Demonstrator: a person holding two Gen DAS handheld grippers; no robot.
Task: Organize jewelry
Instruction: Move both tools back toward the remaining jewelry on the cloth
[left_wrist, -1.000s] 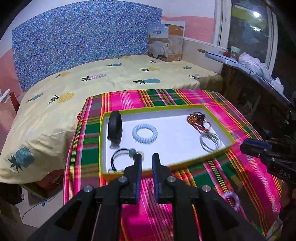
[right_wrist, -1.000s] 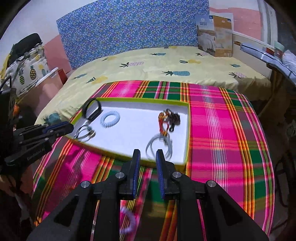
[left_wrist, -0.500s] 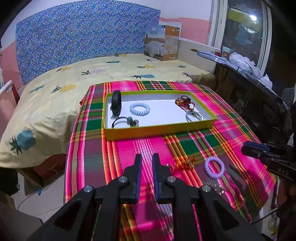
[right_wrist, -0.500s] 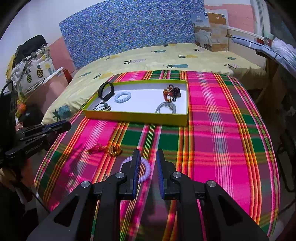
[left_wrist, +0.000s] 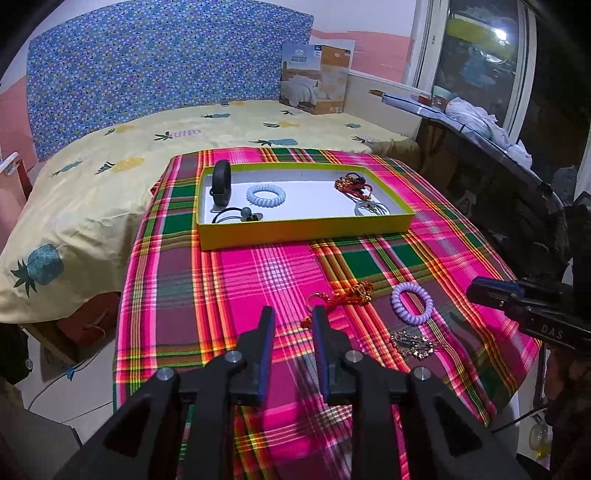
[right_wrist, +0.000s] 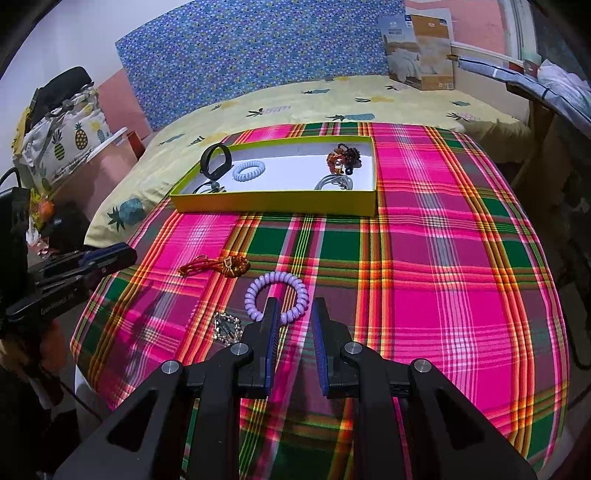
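Roughly halfway: the yellow tray (right_wrist: 273, 202) already holds a black band (right_wrist: 216, 162), pale coil tie (right_wrist: 249, 171), red/dark beads (right_wrist: 341, 159) & silver rings. Still on the plaid cloth (right_wrist: 424, 258): purple coil tie (right_wrist: 277, 295), red-gold charm (right_wrist: 218, 266), and prob. a small silver piece (right_wrist: 226, 326), too small to tell. Left gripper (left_wrist: 293, 323) & right gripper (right_wrist: 293, 314) both apart, holding nothing, right one just above the purple tie.

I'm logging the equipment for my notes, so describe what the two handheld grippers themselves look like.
Both the left gripper and the right gripper are matte black angular frames with triangular cut-outs, silver round bolts at the joints, and two straight fingers lined with blue pads. Each has white lettering on its side, only partly legible. No cables or sleeves are visible.
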